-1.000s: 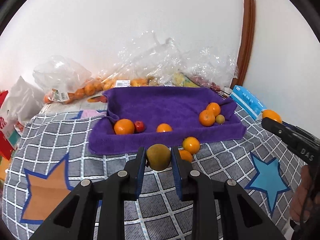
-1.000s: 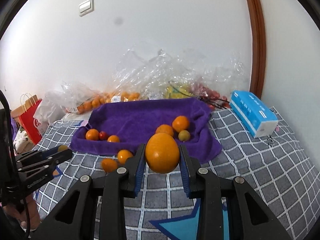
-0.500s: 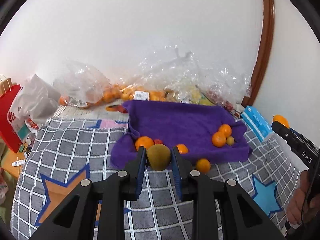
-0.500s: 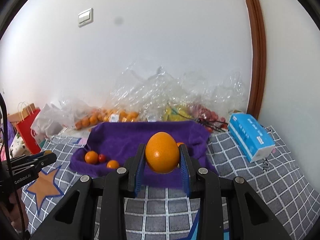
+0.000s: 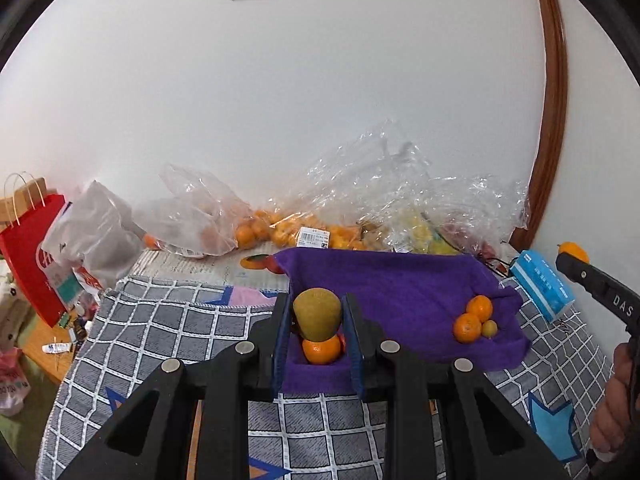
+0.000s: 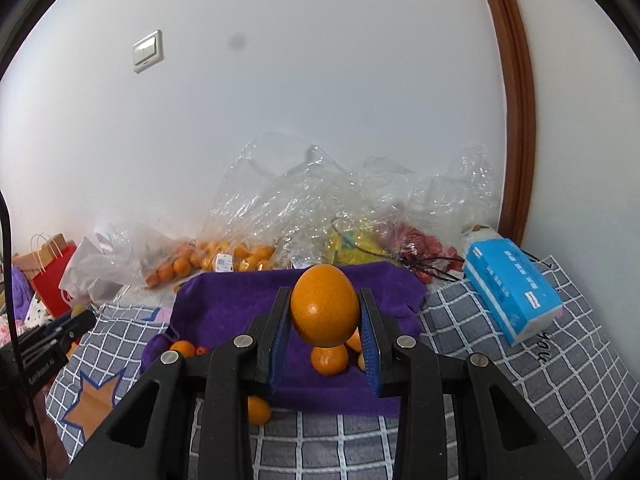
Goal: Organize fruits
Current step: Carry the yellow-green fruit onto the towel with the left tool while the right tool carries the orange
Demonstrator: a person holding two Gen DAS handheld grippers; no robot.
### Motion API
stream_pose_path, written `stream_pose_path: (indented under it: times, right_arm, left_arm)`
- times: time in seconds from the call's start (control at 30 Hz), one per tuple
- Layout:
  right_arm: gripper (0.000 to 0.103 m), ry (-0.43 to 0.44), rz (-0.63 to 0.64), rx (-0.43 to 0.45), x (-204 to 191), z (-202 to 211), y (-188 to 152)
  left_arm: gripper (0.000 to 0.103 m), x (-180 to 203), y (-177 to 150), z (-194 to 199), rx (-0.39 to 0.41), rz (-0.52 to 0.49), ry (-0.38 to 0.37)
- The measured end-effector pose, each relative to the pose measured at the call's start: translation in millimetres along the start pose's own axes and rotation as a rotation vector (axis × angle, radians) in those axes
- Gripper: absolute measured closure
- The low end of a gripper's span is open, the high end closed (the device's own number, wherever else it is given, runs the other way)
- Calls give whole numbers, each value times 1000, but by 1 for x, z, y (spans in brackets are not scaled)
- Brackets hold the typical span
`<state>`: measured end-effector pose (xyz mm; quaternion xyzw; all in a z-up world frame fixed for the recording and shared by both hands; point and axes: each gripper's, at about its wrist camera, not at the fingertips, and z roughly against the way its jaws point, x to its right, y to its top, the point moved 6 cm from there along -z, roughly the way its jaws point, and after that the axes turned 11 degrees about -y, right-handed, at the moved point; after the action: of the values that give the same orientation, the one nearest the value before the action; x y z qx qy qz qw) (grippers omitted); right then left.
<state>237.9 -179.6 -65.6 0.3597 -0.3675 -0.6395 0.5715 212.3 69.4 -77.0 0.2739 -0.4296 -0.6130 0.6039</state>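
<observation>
Two tongs each pinch one fruit above the purple towel (image 5: 400,284) (left tongs (image 5: 318,316) a green-brown fruit (image 5: 317,314), right tongs (image 6: 325,314) an orange (image 6: 324,310)), so lower slowly, then let go softly.

Blue tissue box (image 6: 514,290) beside red paper bag (image 5: 34,252)

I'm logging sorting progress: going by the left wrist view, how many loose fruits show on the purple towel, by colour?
Orange fruits: 3
Red fruit: 1
Yellow-green fruit: 1
Total: 5 showing; others may be hidden.
</observation>
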Motion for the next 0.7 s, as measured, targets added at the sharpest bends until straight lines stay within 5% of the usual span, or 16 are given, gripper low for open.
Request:
stream_pose_path:
  times: [0.37, 0.7]
  right_arm:
    - [71, 38, 57, -76, -26, -49, -9]
    - [71, 122, 81, -203, -44, -101, -53]
  left_arm:
    - [79, -12, 4, -40, -48, 97, -64]
    - [79, -21, -6, -79, -52, 88, -64]
